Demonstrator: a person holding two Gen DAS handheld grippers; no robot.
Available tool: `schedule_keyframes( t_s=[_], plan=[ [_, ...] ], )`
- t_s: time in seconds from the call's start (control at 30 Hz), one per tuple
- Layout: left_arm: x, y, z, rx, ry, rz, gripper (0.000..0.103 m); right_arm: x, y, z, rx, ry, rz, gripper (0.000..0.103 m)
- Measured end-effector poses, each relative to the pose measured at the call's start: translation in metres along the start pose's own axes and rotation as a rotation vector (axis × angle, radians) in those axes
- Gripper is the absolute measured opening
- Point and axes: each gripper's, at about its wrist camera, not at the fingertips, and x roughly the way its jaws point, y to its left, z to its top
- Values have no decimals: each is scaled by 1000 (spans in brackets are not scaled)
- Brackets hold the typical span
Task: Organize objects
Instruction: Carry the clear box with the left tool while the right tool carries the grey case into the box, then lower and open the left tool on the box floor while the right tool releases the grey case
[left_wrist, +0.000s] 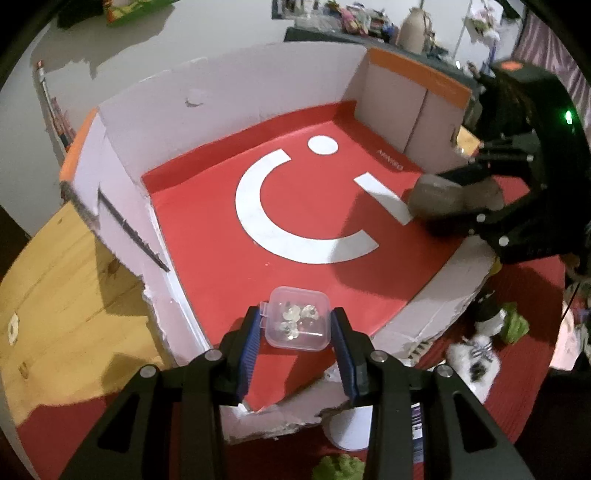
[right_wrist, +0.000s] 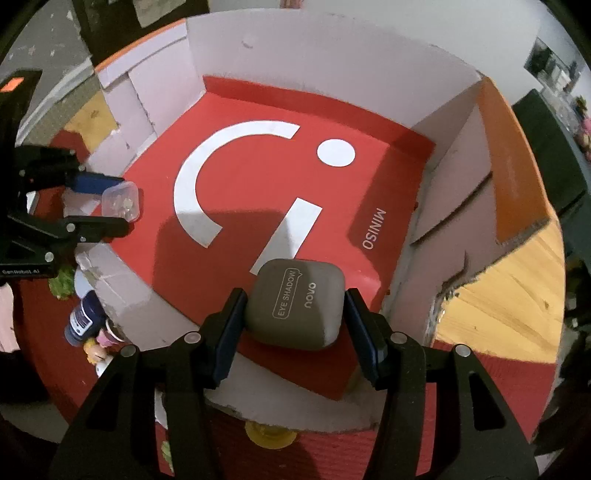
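My left gripper is shut on a small clear plastic box with shiny bits inside. It holds the box just over the near edge of the red MINISO bag that lines an open cardboard box. My right gripper is shut on a grey eye shadow case, low over the same red bag near its own side of the box. In the right wrist view, the left gripper and its clear box are at the left. In the left wrist view, the grey case is at the right.
The cardboard box has torn pale walls and orange flaps. It stands on a wooden table partly covered by a red mat. Outside the box lie green toys, a white plush, a dark blue bottle and a yellow item.
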Motion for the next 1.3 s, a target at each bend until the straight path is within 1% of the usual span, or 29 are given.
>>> schedule_keyframes(
  t_s=[0.13,0.33,0.9,1.03,1.3],
  plan=[
    [4,-5,1,51,20,26,40,3,1,0,-33,22,-15,52],
    [5,-3,4,68,48,18,41,3,-1,-1,-52,37,-8,52],
    [7,-3,6,80,63,16,41,-1,-4,-7,-65,44,-10,53],
    [7,-3,6,81,60,20,44,0,-3,-7,-64,44,-11,53],
    [7,-3,6,80,59,18,45,1,-2,-5,-64,44,-11,53]
  ],
)
